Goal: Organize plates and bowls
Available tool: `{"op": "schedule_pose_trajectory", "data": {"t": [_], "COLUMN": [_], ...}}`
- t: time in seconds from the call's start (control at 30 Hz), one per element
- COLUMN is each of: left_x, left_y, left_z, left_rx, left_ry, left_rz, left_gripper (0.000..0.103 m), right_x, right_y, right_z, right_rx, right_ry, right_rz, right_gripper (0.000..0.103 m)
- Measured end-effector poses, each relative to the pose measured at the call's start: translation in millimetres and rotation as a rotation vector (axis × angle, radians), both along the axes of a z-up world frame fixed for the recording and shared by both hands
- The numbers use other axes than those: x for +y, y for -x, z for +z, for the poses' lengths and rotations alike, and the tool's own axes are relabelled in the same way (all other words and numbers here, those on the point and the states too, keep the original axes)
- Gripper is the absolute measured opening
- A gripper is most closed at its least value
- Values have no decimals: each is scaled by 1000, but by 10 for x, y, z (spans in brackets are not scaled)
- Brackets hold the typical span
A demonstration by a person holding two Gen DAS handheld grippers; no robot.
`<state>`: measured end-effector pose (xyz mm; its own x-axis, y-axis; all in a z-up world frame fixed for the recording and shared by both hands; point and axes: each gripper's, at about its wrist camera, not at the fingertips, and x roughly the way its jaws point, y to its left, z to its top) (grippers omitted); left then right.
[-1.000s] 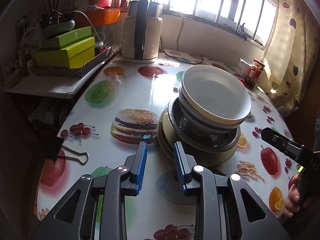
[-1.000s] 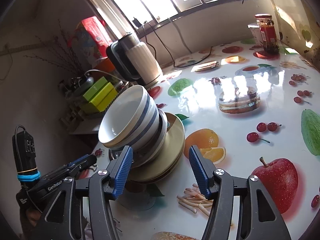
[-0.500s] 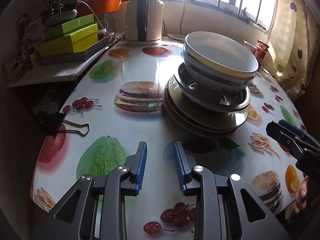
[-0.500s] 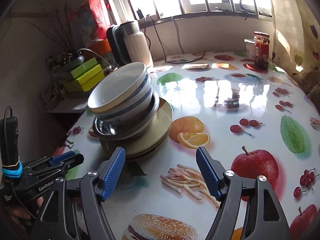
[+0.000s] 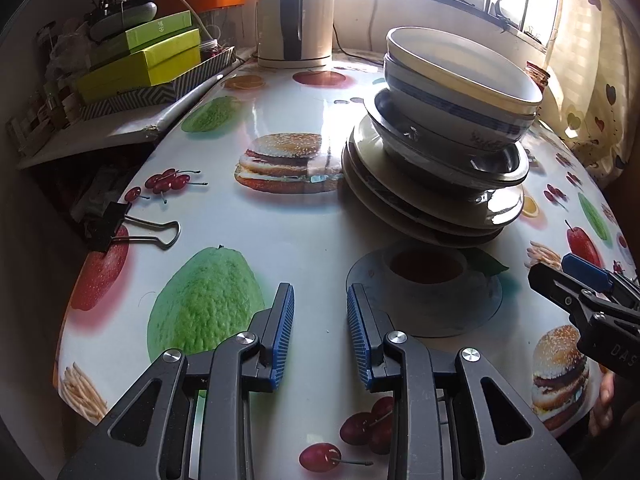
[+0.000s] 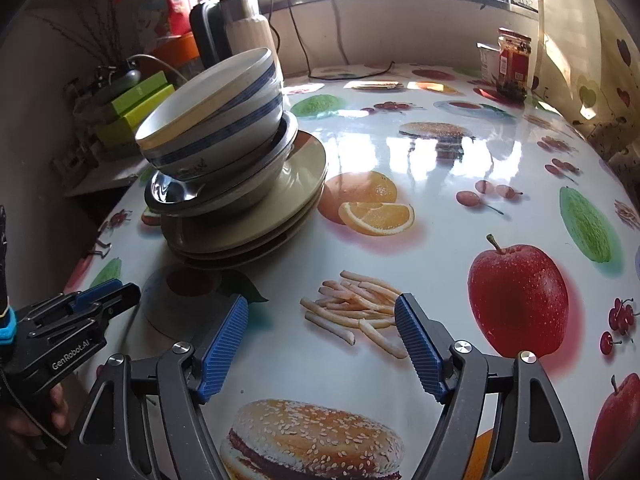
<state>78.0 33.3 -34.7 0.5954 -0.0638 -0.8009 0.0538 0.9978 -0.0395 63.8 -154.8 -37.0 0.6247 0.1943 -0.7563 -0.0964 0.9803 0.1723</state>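
At 1 o'clock the bowls sit nested on the plates in 1 stack, possibly done or awaiting sorting; left gripper narrow, right gripper wide, both empty.

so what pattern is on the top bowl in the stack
White with blue bands around the outside; the top bowl shows it best in the right wrist view.

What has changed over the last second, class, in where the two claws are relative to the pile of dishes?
Both claws have drawn back from the stack of plates and bowls: the left claw and the right claw now sit farther from it, with more tablecloth showing between. Neither took hold of anything; both remain open. The stack, kettle and binder clip stayed put.
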Motion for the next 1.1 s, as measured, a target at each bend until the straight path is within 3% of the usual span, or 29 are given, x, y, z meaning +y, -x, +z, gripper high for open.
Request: {"op": "schedule_pose_trajectory", "data": {"t": [0.57, 0.7, 1.1], "left_x": [-35, -68, -97], "left_y": [-18, -21, -29], "left_z": [-18, -24, -30], "left_rx": [-32, -33, -37], "left_ry": [-21, -10, -21], "left_rz": [11, -14, -7], "left_gripper": [31, 46, 49], "right_x": [152, 195, 204], "right_y": [-15, -10, -5], "right_z": [-86, -114, -116], "right_rx": [1, -4, -9], "right_ry": [131, 171, 175], "right_rz": [-23, -34, -37], "right_gripper": [84, 87, 89]}}
